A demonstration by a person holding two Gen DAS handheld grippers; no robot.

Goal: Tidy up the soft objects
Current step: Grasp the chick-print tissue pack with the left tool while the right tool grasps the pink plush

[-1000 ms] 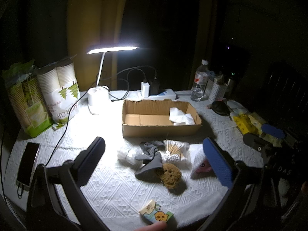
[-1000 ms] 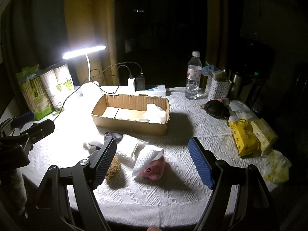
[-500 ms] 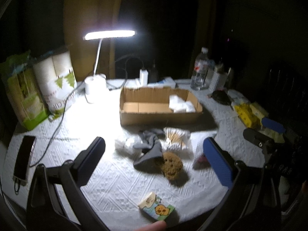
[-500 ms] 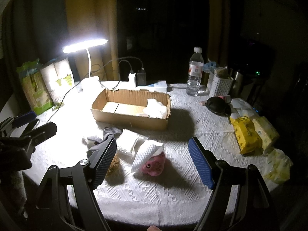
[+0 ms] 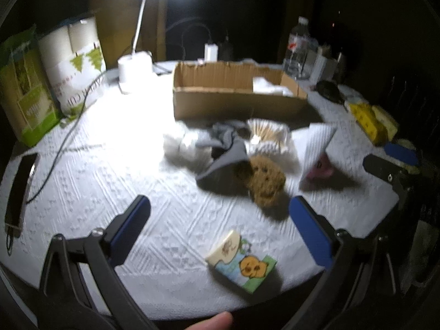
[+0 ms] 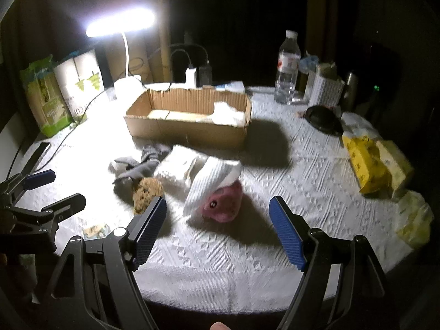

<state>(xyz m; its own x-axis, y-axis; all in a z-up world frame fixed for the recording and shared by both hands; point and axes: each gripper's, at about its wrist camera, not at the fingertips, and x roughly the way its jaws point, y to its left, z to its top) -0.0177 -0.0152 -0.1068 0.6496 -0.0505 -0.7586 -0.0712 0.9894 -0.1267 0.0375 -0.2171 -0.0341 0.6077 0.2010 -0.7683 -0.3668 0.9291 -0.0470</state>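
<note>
Right claw (image 6: 217, 227) gapes wide and empty, pink plush toy (image 6: 224, 202) just beyond it; left claw (image 5: 220, 229) equally wide, near the surface's (image 6: 316, 165) front edge.

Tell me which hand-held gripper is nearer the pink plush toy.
Right. The right hand-held gripper hovers open just before the pink plush toy; the left hand-held gripper sits farther left, near the sponge.

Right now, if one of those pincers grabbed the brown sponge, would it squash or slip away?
The brown sponge looks porous and lumpy, so it would likely squash between the fingers rather than slip. It is probably light for its size. It leans against the grey cloth, which might drag along slightly.
</note>
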